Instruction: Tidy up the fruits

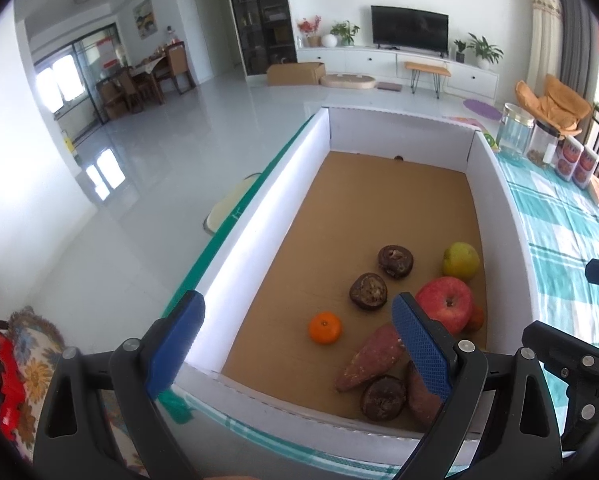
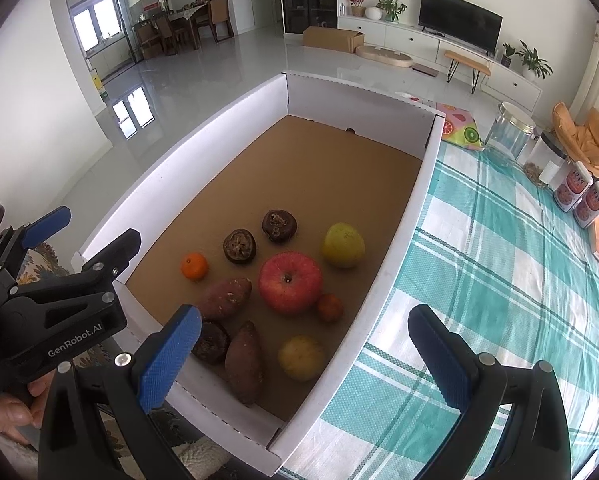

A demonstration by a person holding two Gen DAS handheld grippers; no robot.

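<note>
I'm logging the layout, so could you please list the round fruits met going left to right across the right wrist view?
Tangerine → red apple → green apple.

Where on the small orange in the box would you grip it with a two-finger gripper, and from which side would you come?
Grip the orange across its widest middle, coming straight down from above. It is round, sits with its stem end up, and has bare box floor all round, so both fingers have room. Probably use the open left gripper, which hangs almost over it.
</note>
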